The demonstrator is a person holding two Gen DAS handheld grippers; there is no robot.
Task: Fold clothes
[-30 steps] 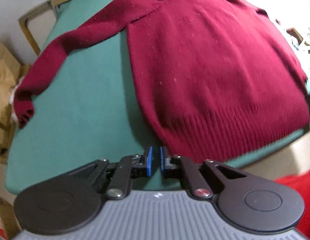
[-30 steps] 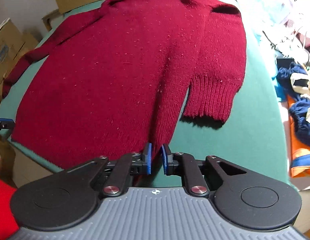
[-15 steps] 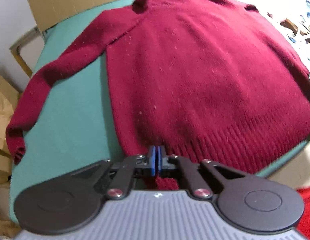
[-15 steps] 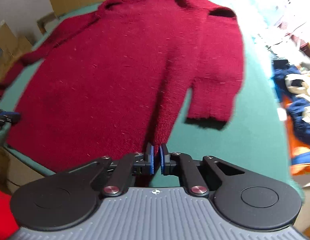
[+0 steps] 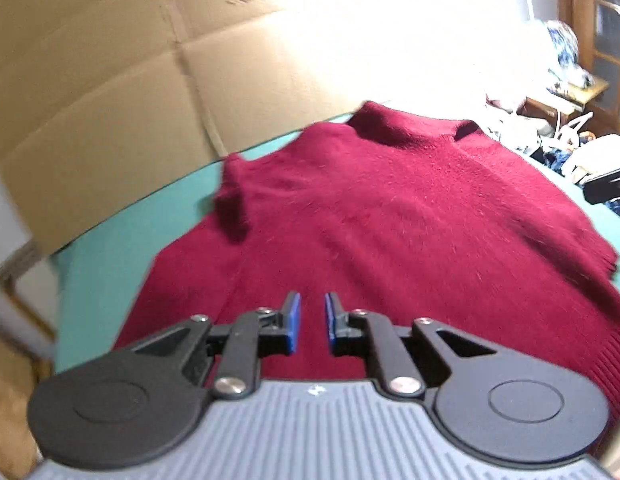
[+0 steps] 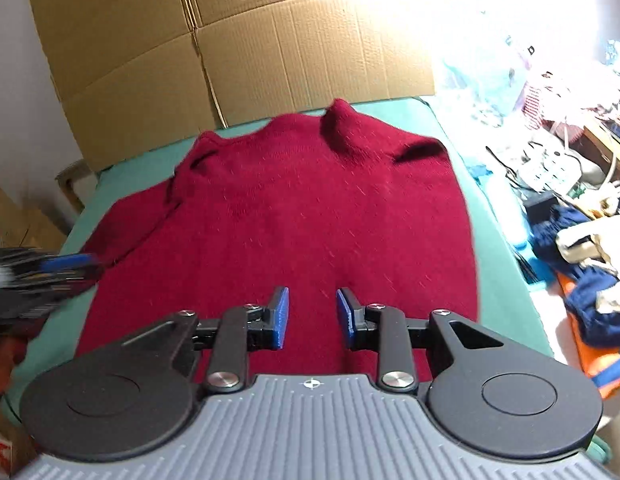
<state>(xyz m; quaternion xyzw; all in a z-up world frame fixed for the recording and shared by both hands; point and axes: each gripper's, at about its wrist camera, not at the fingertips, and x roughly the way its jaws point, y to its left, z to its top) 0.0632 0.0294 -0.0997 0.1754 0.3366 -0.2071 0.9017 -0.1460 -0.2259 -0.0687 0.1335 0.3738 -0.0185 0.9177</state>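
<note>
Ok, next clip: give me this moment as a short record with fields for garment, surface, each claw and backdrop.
garment: dark red sweater, spread flat, collar at the far end
surface: green table cover
left claw: jaws opening, nothing between them, above the sweater
right claw: jaws opening, nothing between them, above the sweater near its hem
backdrop: flattened cardboard sheet upright behind the table
clutter: clothes pile off to the right

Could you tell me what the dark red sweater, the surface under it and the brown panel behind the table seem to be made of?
Sweater: looks like knitted wool or a wool-like yarn, matte and fuzzy, with ribbing at the hem; the exact fibre is unclear.
Table cover: seems a smooth, matte green cloth or felt-like sheet; the kind is uncertain.
Panel: corrugated cardboard, dull brown, with fold creases and small punctures.
</note>
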